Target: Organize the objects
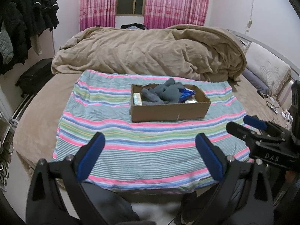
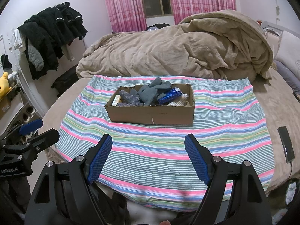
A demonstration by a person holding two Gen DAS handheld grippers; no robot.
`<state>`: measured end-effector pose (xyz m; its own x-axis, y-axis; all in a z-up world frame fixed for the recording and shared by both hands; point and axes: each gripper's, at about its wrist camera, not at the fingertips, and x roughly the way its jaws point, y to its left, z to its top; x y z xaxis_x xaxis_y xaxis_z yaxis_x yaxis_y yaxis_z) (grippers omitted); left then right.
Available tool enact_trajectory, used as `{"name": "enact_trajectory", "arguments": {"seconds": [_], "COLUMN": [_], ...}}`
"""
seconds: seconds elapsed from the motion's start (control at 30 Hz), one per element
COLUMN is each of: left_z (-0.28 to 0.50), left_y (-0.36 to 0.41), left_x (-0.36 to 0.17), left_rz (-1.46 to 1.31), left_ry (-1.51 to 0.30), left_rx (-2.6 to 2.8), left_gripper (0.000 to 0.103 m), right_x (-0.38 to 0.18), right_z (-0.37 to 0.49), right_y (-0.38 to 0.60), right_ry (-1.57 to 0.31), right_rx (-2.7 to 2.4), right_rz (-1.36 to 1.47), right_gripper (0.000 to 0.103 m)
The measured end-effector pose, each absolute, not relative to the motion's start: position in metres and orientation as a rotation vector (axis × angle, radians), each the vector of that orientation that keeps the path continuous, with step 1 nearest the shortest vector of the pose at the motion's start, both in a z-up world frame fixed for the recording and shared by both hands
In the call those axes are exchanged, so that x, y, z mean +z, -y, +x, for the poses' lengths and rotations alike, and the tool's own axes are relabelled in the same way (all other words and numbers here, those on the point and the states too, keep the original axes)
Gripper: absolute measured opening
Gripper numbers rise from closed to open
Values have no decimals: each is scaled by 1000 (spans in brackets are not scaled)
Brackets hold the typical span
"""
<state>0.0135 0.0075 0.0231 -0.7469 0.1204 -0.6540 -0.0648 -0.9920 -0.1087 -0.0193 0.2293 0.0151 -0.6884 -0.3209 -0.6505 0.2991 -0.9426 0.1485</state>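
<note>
An open cardboard box (image 1: 168,112) (image 2: 150,115) sits on a striped cloth (image 1: 116,131) (image 2: 168,150) spread over the bed. In it lie grey gloves (image 1: 165,92) (image 2: 148,91), a blue packet (image 1: 185,94) (image 2: 169,95) and a small pale pack (image 1: 137,98) (image 2: 116,99). My left gripper (image 1: 150,146) is open and empty over the near part of the cloth. My right gripper (image 2: 148,146) is open and empty, also short of the box. Each gripper shows in the other's view, the right gripper (image 1: 245,124) and the left gripper (image 2: 39,127).
A crumpled beige duvet (image 1: 150,52) (image 2: 178,50) lies behind the cloth. A phone (image 2: 286,144) with a cable lies on the bed at the right. Dark clothes (image 2: 50,37) hang at the left. Pillows (image 1: 266,69) are at the right. Pink curtains (image 2: 168,1) hang behind.
</note>
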Motion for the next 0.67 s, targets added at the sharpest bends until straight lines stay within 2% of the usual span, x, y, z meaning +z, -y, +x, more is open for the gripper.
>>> {"name": "enact_trajectory", "arguments": {"seconds": [0.67], "left_z": [-2], "left_y": [-5], "left_x": [14], "left_rz": [-1096], "left_ry": [116], "left_rx": [2856], "left_gripper": [98], "right_x": [11], "right_z": [-26], "right_y": [-222], "right_ry": [44], "right_rx": [-2591], "right_rz": [1028], "right_gripper": [82]}}
